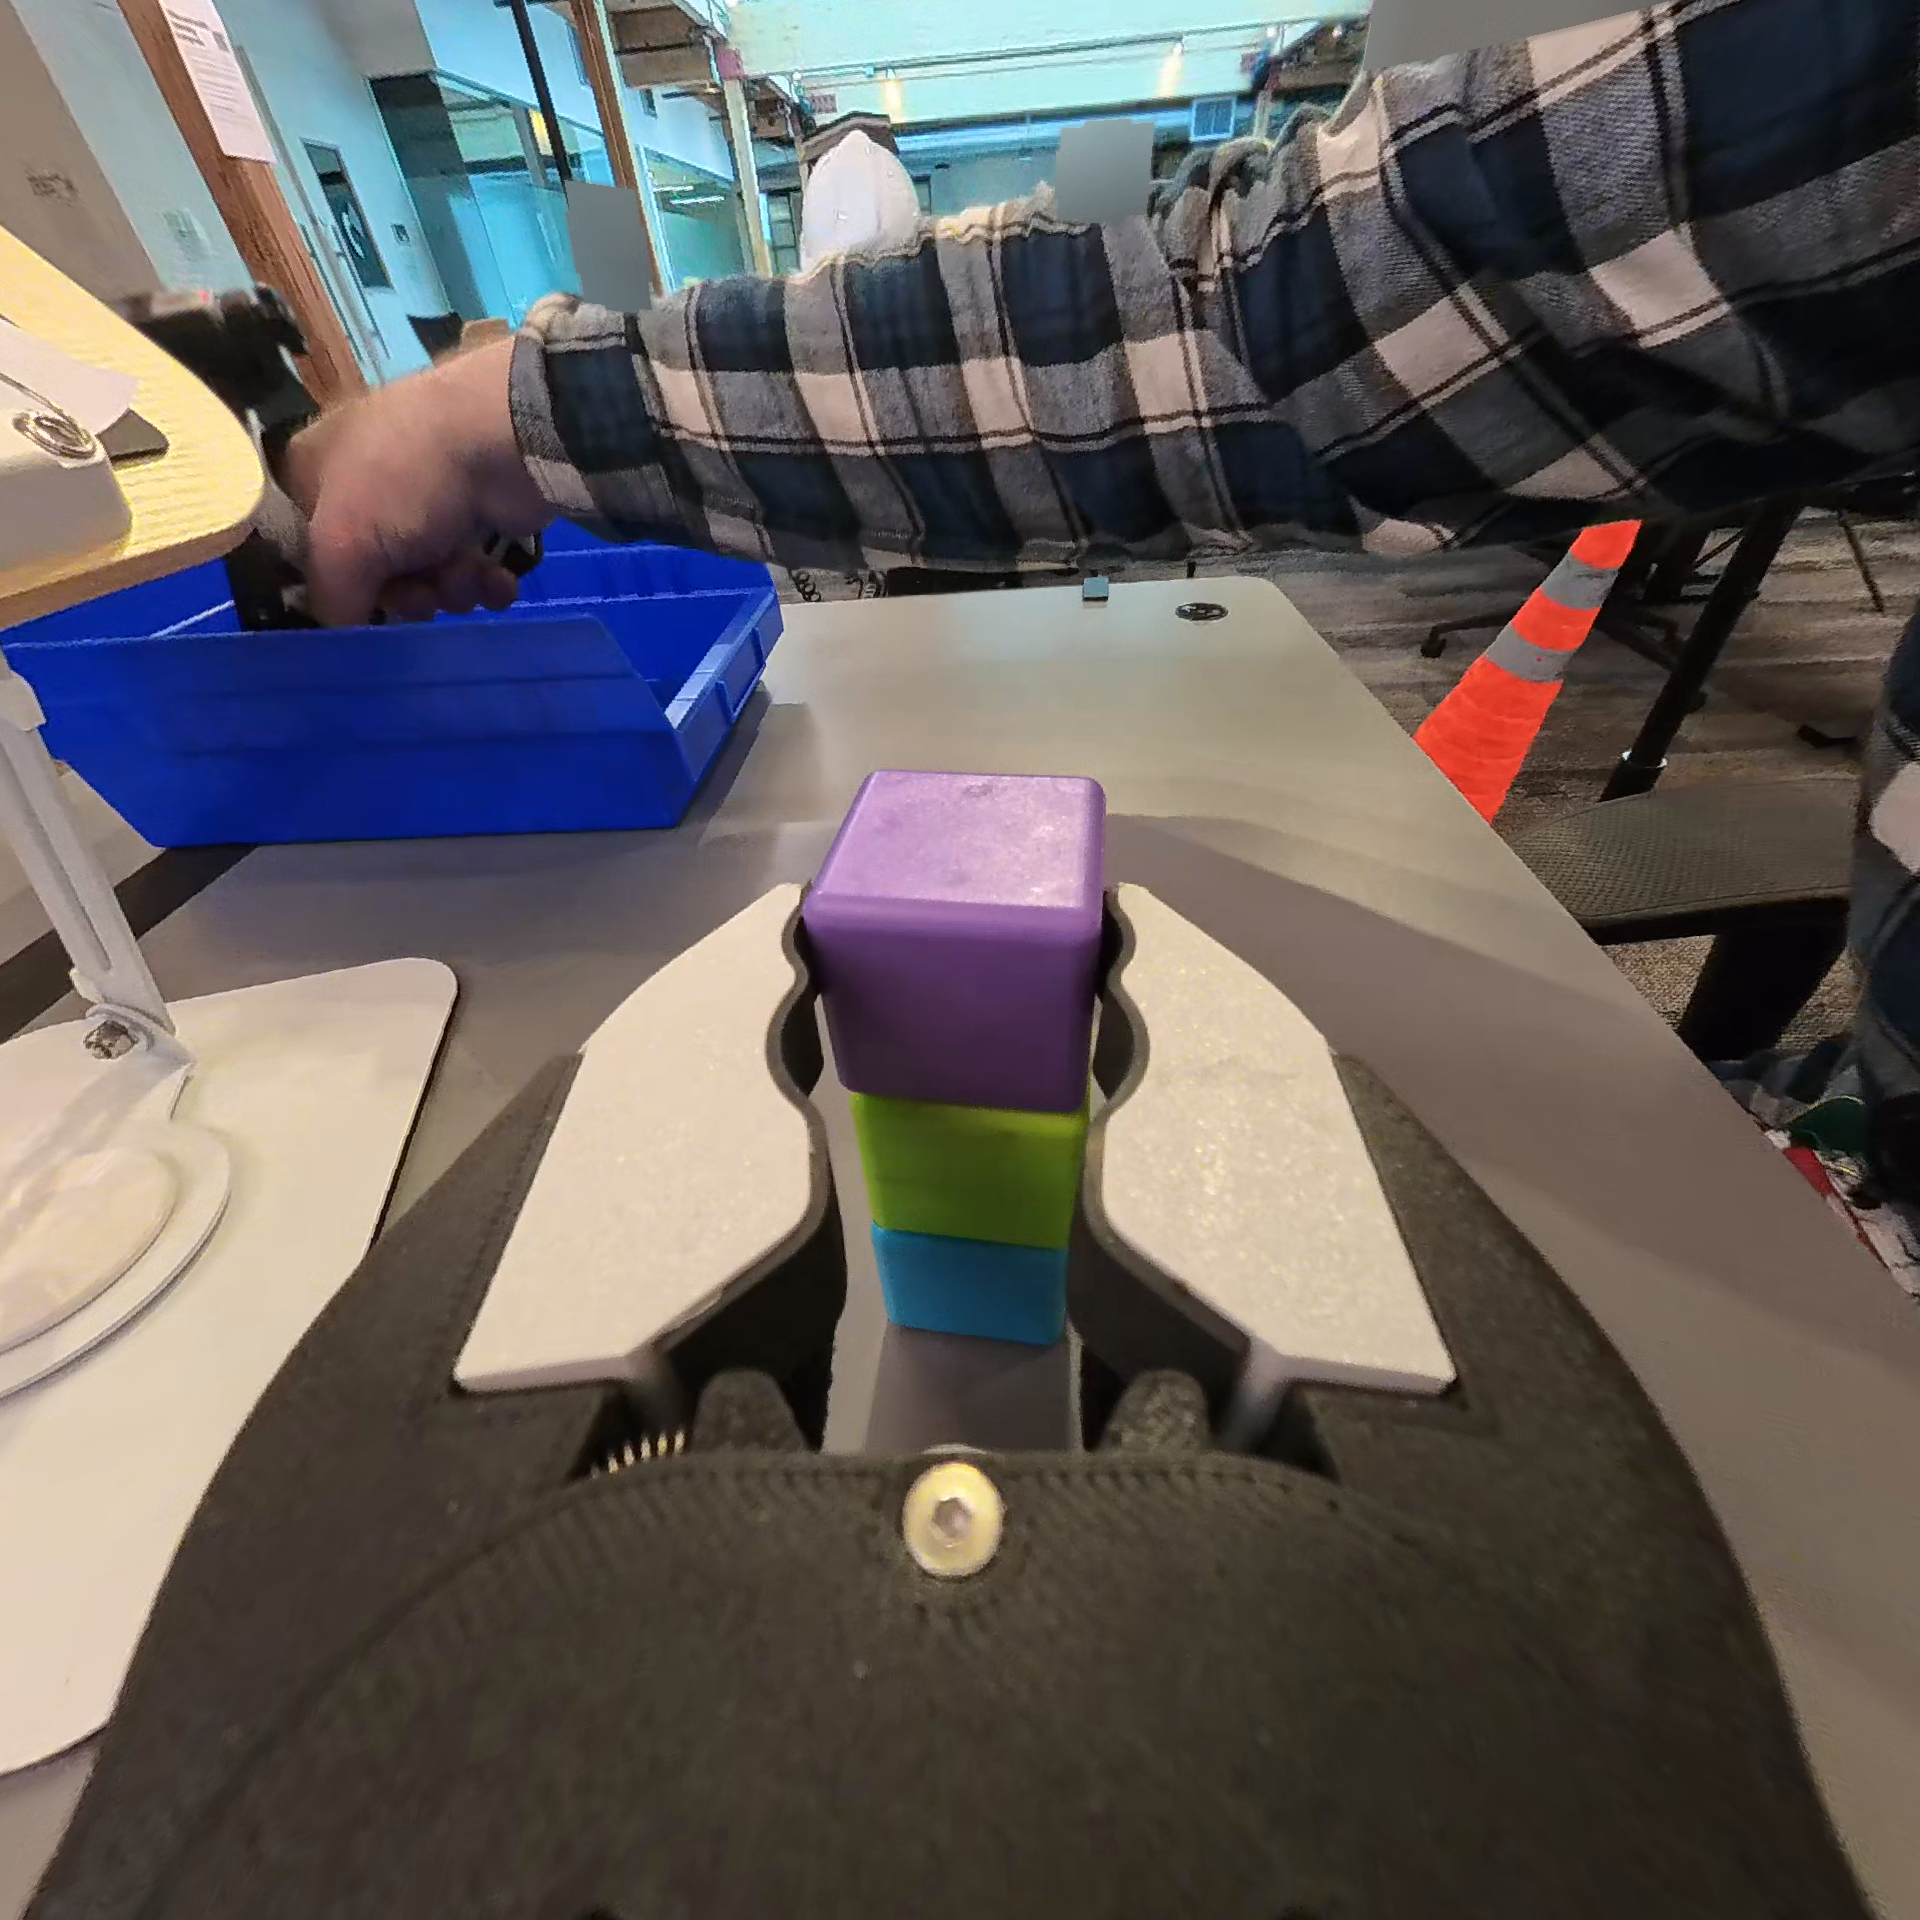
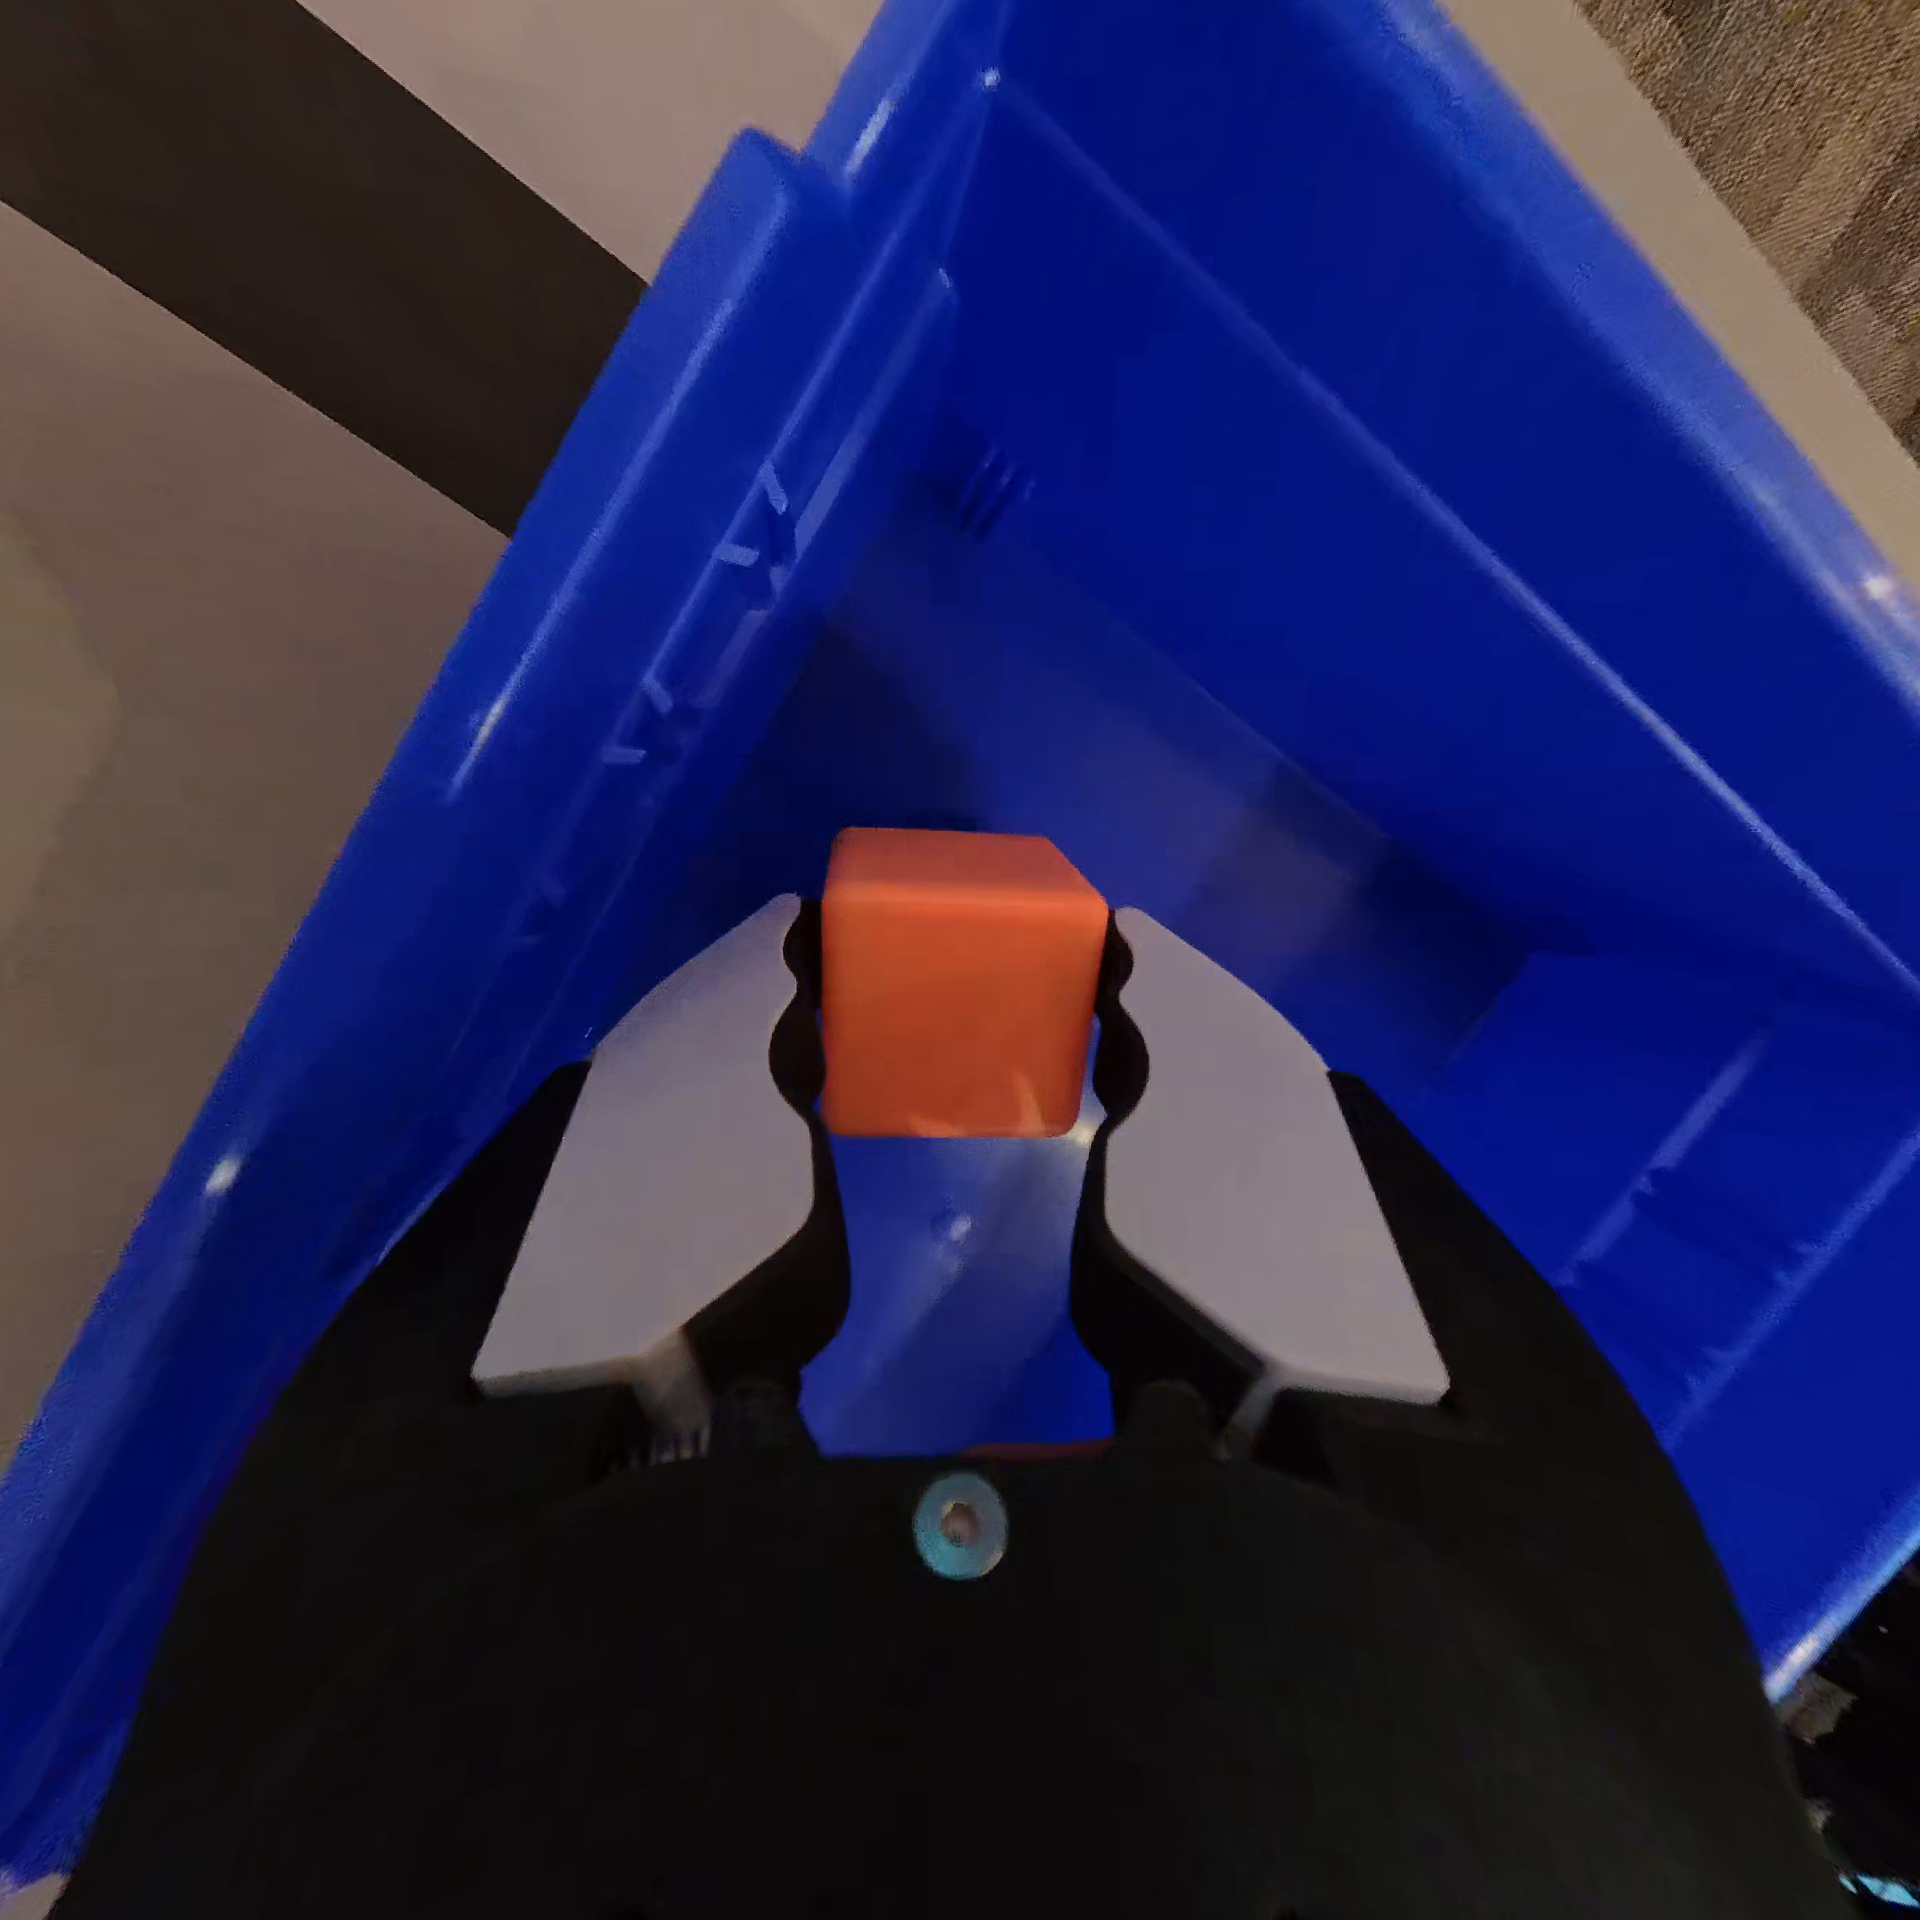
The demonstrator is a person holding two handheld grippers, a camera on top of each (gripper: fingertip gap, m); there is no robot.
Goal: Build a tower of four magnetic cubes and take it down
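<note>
In the left wrist view a stack of three cubes stands on the grey table (image 1: 1195, 748): a purple cube (image 1: 956, 935) on top, a green cube (image 1: 971, 1174) under it, a blue cube (image 1: 971, 1283) at the bottom. My left gripper (image 1: 954, 935) is shut on the purple cube. In the right wrist view my right gripper (image 2: 956, 971) is shut on an orange cube (image 2: 961, 987) inside the blue bin (image 2: 1299, 520). In the left wrist view a person's hand (image 1: 416, 499) reaches into the blue bin (image 1: 416, 717) at the back left; the right gripper is mostly hidden there.
A plaid sleeve (image 1: 1143, 374) crosses above the back of the table. A white lamp base (image 1: 208, 1195) and its arm stand at the left. A wooden shelf edge (image 1: 135, 468) overhangs the bin. An orange cone (image 1: 1527, 665) and chair legs stand on the floor to the right. Spacing between my two grippers at the tips: around 45 cm.
</note>
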